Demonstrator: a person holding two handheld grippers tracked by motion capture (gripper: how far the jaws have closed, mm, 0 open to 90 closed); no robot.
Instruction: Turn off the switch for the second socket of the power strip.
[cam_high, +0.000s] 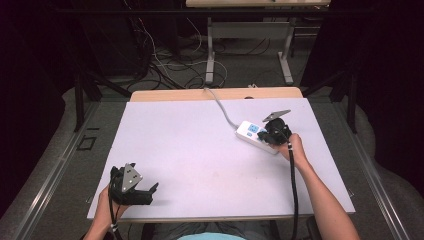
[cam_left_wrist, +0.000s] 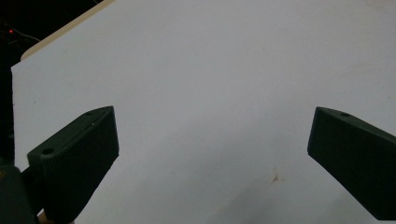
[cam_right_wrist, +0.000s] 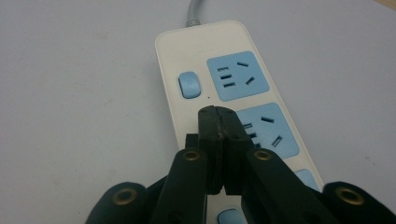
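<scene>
A white power strip (cam_high: 251, 132) with pale blue sockets lies at the far right of the white table (cam_high: 200, 150); its grey cable (cam_high: 222, 107) runs off over the far edge. My right gripper (cam_high: 270, 134) hovers over the strip. In the right gripper view its jaws (cam_right_wrist: 218, 116) are shut together with nothing between them, the tips just below the first blue switch (cam_right_wrist: 188, 84) and beside the second socket (cam_right_wrist: 271, 130). Whether the tips touch the strip (cam_right_wrist: 201, 42) I cannot tell. My left gripper (cam_high: 151, 194) rests at the near left corner, its jaws (cam_left_wrist: 212, 126) wide open over bare table.
A wooden table edge (cam_high: 215, 94) shows behind the white board. Beyond it on the floor lie tangled cables (cam_high: 165, 67) and the legs of another table (cam_high: 210, 60). A small brown speck (cam_left_wrist: 274, 177) marks the board near my left gripper.
</scene>
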